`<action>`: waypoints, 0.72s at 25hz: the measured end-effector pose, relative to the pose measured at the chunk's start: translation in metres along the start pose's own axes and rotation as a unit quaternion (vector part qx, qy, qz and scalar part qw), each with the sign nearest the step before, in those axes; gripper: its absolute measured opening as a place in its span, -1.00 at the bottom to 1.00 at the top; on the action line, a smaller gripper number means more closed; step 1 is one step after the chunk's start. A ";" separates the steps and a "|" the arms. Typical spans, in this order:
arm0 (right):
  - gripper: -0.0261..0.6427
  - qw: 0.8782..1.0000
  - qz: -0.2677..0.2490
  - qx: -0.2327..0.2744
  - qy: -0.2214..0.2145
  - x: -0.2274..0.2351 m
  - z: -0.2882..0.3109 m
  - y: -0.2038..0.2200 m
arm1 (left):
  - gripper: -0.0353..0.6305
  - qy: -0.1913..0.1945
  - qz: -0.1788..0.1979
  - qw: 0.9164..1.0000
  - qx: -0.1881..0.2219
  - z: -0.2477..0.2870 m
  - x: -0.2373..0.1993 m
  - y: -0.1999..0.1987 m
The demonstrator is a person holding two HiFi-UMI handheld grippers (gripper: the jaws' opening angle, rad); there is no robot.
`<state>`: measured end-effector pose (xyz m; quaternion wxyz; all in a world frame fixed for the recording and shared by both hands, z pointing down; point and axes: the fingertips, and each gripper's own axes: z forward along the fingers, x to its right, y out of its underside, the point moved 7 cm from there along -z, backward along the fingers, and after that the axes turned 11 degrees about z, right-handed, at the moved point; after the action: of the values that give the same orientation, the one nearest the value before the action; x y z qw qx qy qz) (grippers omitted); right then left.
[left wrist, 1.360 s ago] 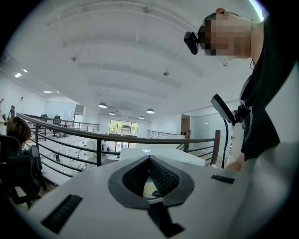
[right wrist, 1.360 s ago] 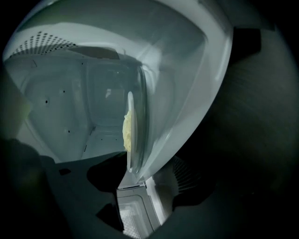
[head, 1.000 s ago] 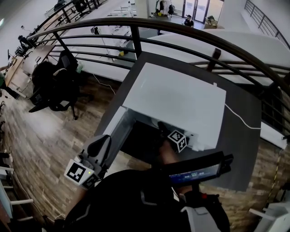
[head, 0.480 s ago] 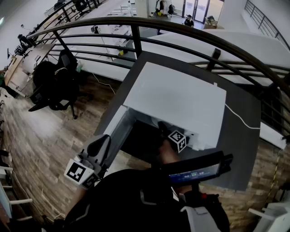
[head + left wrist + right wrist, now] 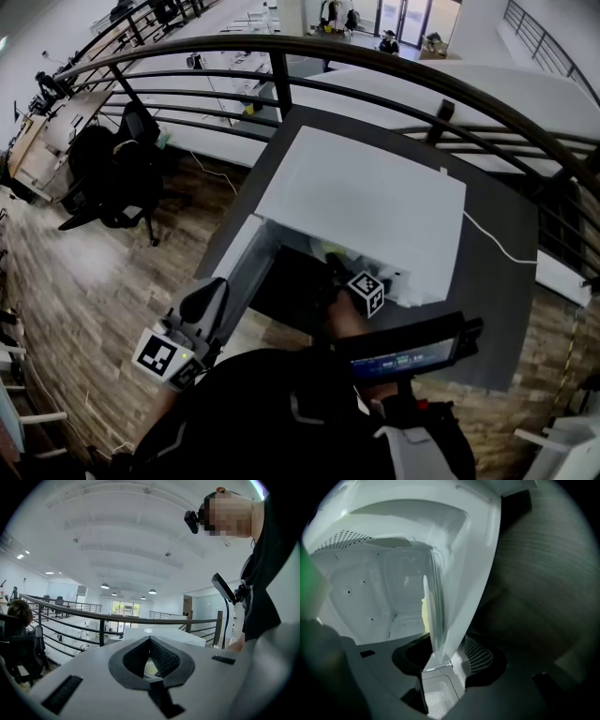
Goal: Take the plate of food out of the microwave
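The white microwave [image 5: 366, 202] stands on a dark table, its door [image 5: 246, 272] swung open to the left. My right gripper [image 5: 330, 265] reaches into the cavity, so only its marker cube shows in the head view. In the right gripper view the plate [image 5: 433, 616] appears edge-on, with yellow food [image 5: 424, 616] behind it. Its rim lies between the jaws of my right gripper [image 5: 440, 656], which are closing around it and stand apart. My left gripper [image 5: 208, 305] hangs at the lower left, away from the microwave. In the left gripper view this left gripper [image 5: 150, 639] is shut and holds nothing.
The dark table [image 5: 497, 281] stands against a curved black railing [image 5: 375, 66] over a lower floor. A white cable [image 5: 502, 246] runs off the microwave's right side. A phone-like screen [image 5: 403, 356] sits at the person's chest. Wood flooring lies to the left.
Almost nothing differs in the head view: the right gripper stays in the microwave's mouth and the left gripper has not moved.
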<state>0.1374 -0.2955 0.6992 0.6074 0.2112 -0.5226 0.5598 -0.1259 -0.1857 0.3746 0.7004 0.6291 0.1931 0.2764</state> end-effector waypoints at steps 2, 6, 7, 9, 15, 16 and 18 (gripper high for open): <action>-0.31 1.000 0.001 -0.003 -0.003 0.000 -0.002 0.001 | -0.88 0.001 0.001 1.000 0.000 -0.001 0.001 -0.001; -0.43 1.000 0.008 0.001 -0.015 0.001 -0.006 0.002 | -0.88 0.004 0.003 1.000 0.002 -0.002 0.003 -0.001; -0.44 1.000 0.007 0.001 -0.016 0.001 -0.006 0.002 | -0.88 0.005 0.004 1.000 0.002 -0.003 0.003 0.000; -0.49 1.000 0.007 0.000 -0.019 0.001 -0.007 0.003 | -0.88 0.007 0.004 1.000 0.001 -0.004 0.002 0.001; -0.59 0.999 0.005 0.000 -0.032 0.002 -0.009 0.006 | -0.88 0.014 0.005 1.000 0.002 -0.008 0.001 0.004; -0.60 0.999 0.006 0.001 -0.034 0.003 -0.008 0.006 | -0.88 0.015 0.004 1.000 0.001 -0.009 0.001 0.005; -0.63 0.999 0.008 0.003 -0.038 0.003 -0.007 0.005 | -0.88 0.016 0.004 1.000 0.000 -0.010 0.001 0.006</action>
<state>0.1350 -0.2862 0.6976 0.5818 0.2297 -0.5452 0.5581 -0.1323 -0.1773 0.3792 0.6958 0.6257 0.2018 0.2893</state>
